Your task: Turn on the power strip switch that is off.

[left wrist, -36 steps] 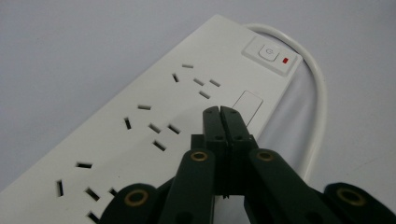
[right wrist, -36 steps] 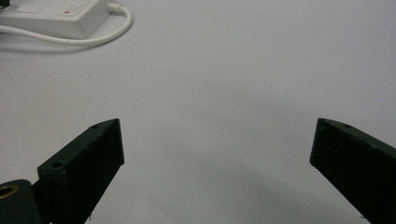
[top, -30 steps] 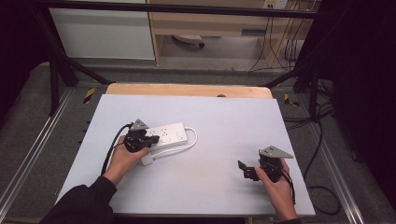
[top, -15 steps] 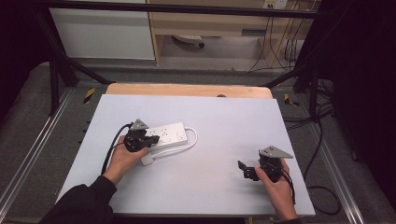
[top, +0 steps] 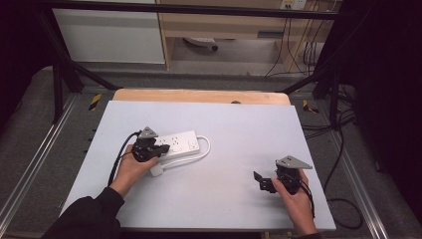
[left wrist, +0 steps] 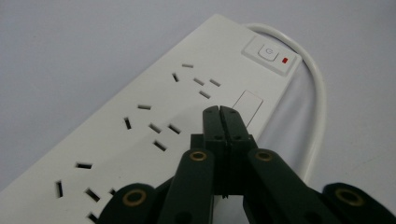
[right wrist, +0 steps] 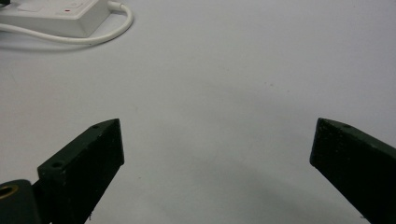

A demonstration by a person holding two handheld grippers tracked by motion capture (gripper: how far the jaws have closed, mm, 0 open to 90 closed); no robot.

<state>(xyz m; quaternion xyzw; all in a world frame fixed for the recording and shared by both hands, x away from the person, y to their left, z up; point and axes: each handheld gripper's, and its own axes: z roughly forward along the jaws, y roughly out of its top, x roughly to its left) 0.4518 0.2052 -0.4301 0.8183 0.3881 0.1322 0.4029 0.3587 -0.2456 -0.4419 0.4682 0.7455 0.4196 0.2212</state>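
A white power strip [top: 179, 143] lies on the pale table [top: 239, 129], its white cord [top: 203, 154] looped round its right end. My left gripper [top: 163, 148] rests over the strip's left part. In the left gripper view the two black jaws meet, and the gripper [left wrist: 219, 109] is shut with nothing between them, just above the power strip [left wrist: 140, 130] near its switch [left wrist: 271, 54] with a red light. My right gripper [top: 259, 180] sits at the table's right front. In the right gripper view the gripper [right wrist: 217, 144] stands wide open over bare table.
The power strip [right wrist: 51, 16] and its cord [right wrist: 100, 33] show far off in the right gripper view. A wooden board edge [top: 199, 95] runs behind the table. Metal rails [top: 30, 164] flank both sides, and cables [top: 343, 149] hang at the right.
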